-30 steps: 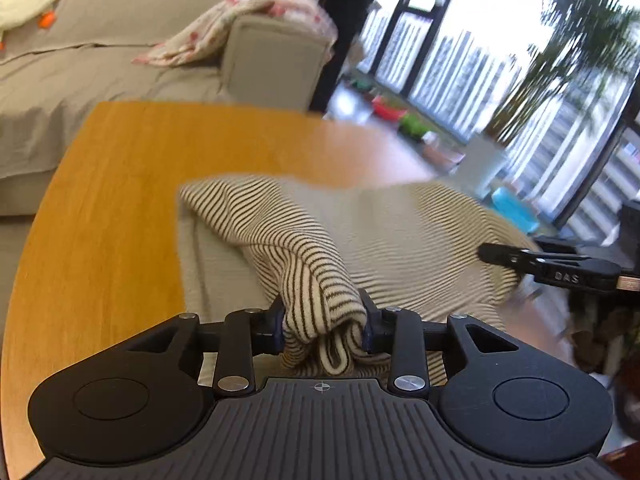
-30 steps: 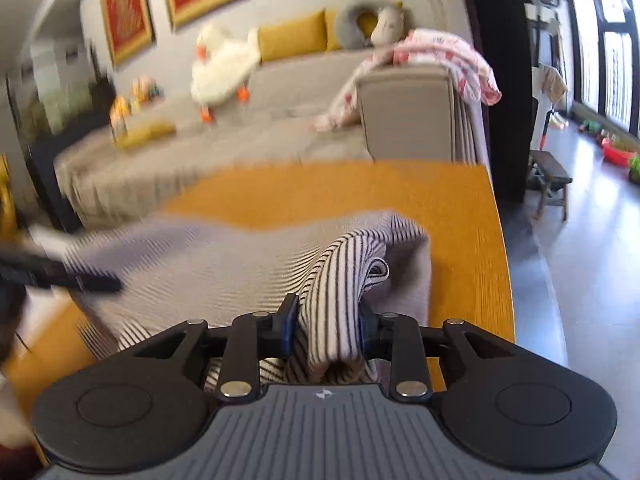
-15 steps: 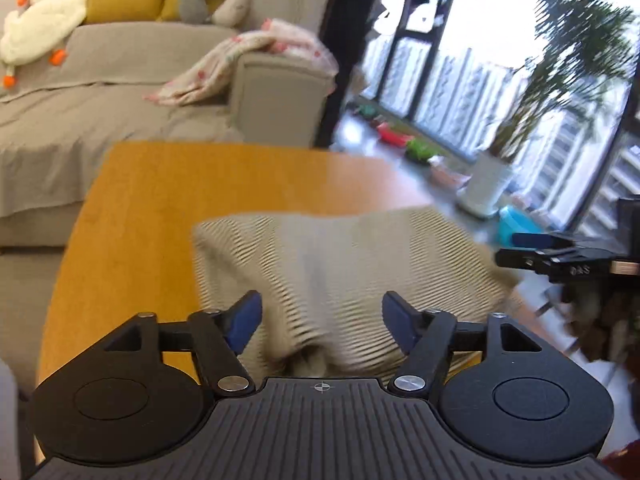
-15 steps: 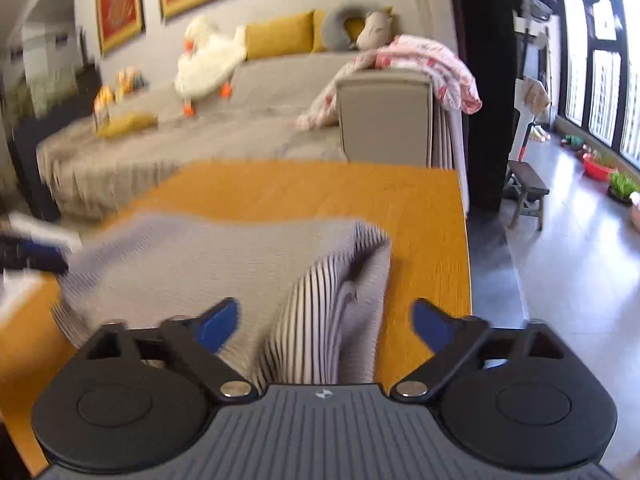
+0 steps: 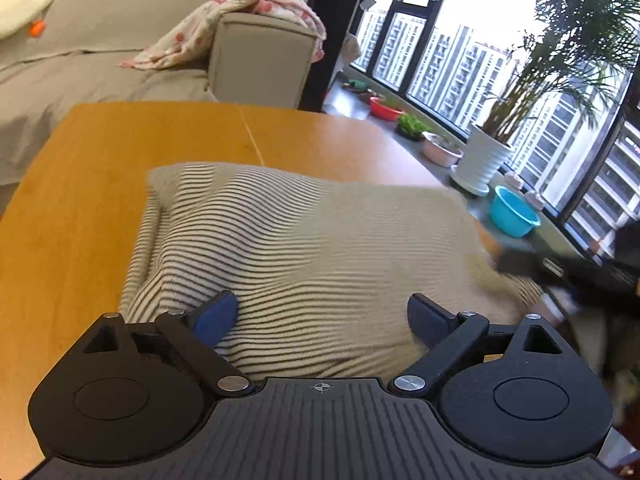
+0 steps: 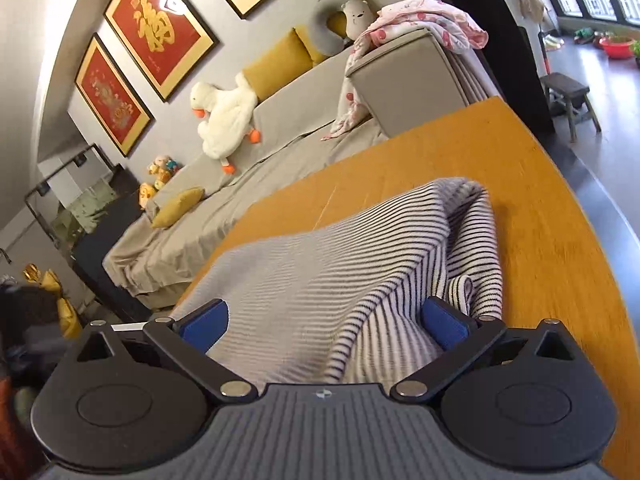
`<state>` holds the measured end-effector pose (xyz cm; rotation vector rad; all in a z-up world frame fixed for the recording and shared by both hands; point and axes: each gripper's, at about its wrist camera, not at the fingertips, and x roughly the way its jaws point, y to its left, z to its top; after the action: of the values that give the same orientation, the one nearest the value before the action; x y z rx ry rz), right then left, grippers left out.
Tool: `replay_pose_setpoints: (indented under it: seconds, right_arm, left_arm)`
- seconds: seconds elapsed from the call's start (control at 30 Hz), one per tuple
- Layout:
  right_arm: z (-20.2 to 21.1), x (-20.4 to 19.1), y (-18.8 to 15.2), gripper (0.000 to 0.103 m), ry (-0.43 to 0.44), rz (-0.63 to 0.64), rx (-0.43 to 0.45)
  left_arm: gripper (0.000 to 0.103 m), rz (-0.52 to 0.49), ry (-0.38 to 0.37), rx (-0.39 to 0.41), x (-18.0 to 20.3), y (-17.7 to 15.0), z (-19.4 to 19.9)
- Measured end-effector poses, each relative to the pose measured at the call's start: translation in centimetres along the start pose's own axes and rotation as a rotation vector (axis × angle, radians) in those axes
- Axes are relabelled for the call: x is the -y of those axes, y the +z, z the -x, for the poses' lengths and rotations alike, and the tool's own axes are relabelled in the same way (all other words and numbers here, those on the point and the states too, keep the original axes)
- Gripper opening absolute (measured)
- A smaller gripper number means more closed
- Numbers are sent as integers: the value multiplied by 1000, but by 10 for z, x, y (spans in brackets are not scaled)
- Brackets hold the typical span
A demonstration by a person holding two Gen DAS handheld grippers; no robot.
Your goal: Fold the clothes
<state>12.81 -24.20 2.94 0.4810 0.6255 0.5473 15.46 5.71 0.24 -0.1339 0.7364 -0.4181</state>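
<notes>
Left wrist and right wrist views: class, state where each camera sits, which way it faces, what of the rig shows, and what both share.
Left wrist: on the left tongs, facing the window and potted palm; its open fingers show.
Right wrist: on the right tongs, tilted, facing the sofa and plush goose; open fingers show.
Shared: striped garment on the wooden table.

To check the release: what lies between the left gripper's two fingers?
Only the striped garment lies between the open left gripper's fingers, ungripped, in the left wrist view.
</notes>
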Motion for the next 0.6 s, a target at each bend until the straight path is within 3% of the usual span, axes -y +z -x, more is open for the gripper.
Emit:
replay_pose_setpoints:
  seconds: [0.2, 0.27, 0.37, 0.47, 0.53, 0.6]
  right_arm:
    - [13, -31, -22, 103, 46, 68, -86]
    - [15, -47, -17, 103, 11, 178, -124]
    - [28, -60, 0, 103, -85, 340, -42]
    - [28, -62, 21, 103, -222, 465, 13]
    - [13, -53, 32, 103, -332, 527, 9]
    - [-5, -41, 35, 103, -444, 565, -21]
  left_arm:
    - [99, -40, 51, 39, -7, 10, -12]
    - [99, -36, 56, 39, -4, 10, -7]
    - [99, -44, 55, 49, 6, 7, 11]
    - [99, -8, -61, 40, 18, -1, 29]
    - [99, 39, -170, 20, 26, -7, 37]
    - [99, 69, -229, -32, 30, -15, 34]
